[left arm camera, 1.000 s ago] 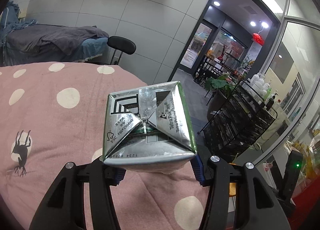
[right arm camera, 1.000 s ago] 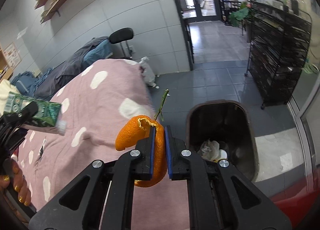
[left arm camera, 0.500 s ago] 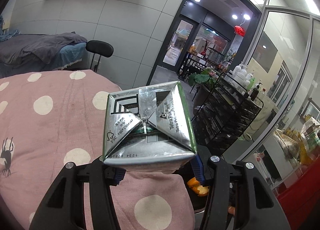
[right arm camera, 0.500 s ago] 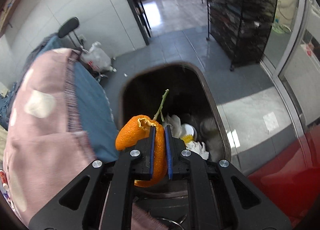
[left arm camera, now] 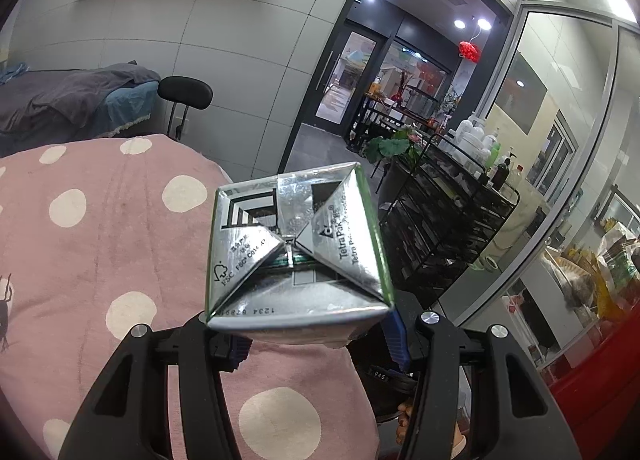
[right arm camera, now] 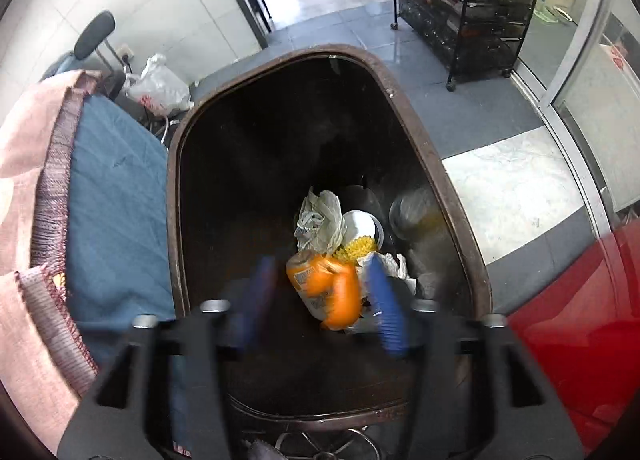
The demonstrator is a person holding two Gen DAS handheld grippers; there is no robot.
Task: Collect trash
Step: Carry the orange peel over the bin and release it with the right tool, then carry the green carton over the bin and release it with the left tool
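Since a second ago right tool [right arm camera: 320, 296] swung over the bin [right arm camera: 460, 188], jaws opening, orange peel [right arm camera: 338, 292] looks loose; left tool [left arm camera: 316, 344] pinching carton [left arm camera: 296, 252] could miss, being over the bed [left arm camera: 100, 240].

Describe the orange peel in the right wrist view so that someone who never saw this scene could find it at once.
Start at the large dark trash bin on the grey floor, beside the blue-covered bed. Look down inside it, just above the right tool, whose jaws are opening. The orange peel is the blurred, bright orange curl between the blue pads, not pinched; the crumpled paper and white cup behind it are pale.
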